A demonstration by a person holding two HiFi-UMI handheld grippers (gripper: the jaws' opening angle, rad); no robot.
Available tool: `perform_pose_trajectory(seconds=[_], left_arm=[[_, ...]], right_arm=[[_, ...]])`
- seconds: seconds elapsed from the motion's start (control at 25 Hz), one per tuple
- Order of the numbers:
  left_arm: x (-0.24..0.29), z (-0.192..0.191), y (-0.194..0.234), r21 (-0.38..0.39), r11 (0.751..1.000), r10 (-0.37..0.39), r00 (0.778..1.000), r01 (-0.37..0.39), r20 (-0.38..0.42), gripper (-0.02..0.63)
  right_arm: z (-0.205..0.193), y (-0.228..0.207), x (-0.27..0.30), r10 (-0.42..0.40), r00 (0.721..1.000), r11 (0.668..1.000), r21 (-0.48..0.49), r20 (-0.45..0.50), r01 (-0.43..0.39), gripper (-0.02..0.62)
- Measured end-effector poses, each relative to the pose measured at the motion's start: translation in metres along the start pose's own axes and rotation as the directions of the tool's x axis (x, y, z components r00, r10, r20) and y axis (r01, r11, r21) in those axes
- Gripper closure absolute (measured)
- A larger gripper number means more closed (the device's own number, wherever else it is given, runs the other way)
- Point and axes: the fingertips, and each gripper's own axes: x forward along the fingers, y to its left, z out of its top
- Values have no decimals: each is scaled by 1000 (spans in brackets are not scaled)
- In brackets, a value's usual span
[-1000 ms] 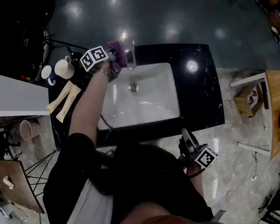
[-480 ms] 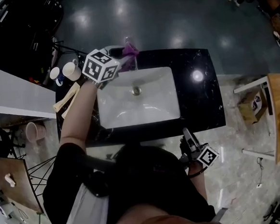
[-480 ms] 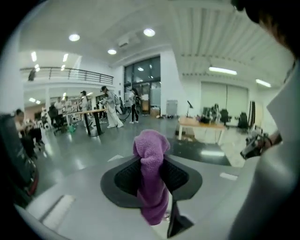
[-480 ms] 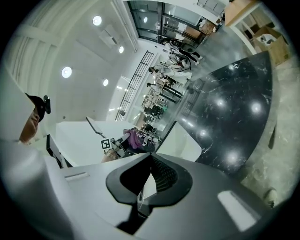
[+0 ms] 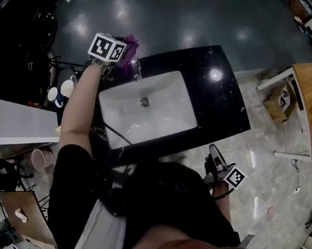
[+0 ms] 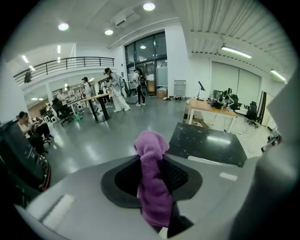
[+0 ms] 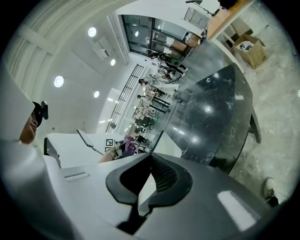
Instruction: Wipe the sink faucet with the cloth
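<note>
Left claw (image 6: 152,164) is clenched on the purple cloth (image 5: 129,45), positioned beside the faucet (image 5: 136,70) at the sink's (image 5: 166,115) 12 o'clock edge. Right claw (image 7: 151,157) is clenched, empty, off the desk's (image 5: 219,105) 5 o'clock corner.

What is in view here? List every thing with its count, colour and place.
counter: one, black marbled, middle of the head view
sink basin: one, white, set in the counter
drain: one, metal, on the basin floor
faucet: one, chrome, at the basin's far rim
cloth: one, purple, beside the faucet
mugs: two, pale, one with blue, at the counter's left end
cardboard box: one, brown, on the floor at right
wooden table: one, light brown, at the right edge
left gripper: grey, jaws shut on the cloth, at the faucet
right gripper: grey, jaws shut and empty, low beside the person, off the counter
</note>
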Motion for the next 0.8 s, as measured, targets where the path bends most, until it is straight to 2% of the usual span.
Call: perform_pose_trajectory(seconds=[0.12,0.24,0.48,0.6,0.8], left_arm=[[8,5,19,-18,999,27,1000,-28,-14,492],[6,5,14,6,1000,22,1000,-22,-11,493],[-35,-13,-54,63,992,-108,994,106,25,493],[-55,-43,-96,111,980,-166,986,166,-14,492],[-41,-88,-116,140,978,-144,986,155,-85,492]], right_arm=[[-1,-4,-1,-16,1000,1000,20,14,16,583],[0,-7,4,-17,1000,1000,20,2,17,583],[-3,0,23,27,998,1000,14,-63,-26,583],[-5,3,31,57,994,998,-2,-96,-58,583],[-10,6,32,70,991,998,1,-117,-70,583]])
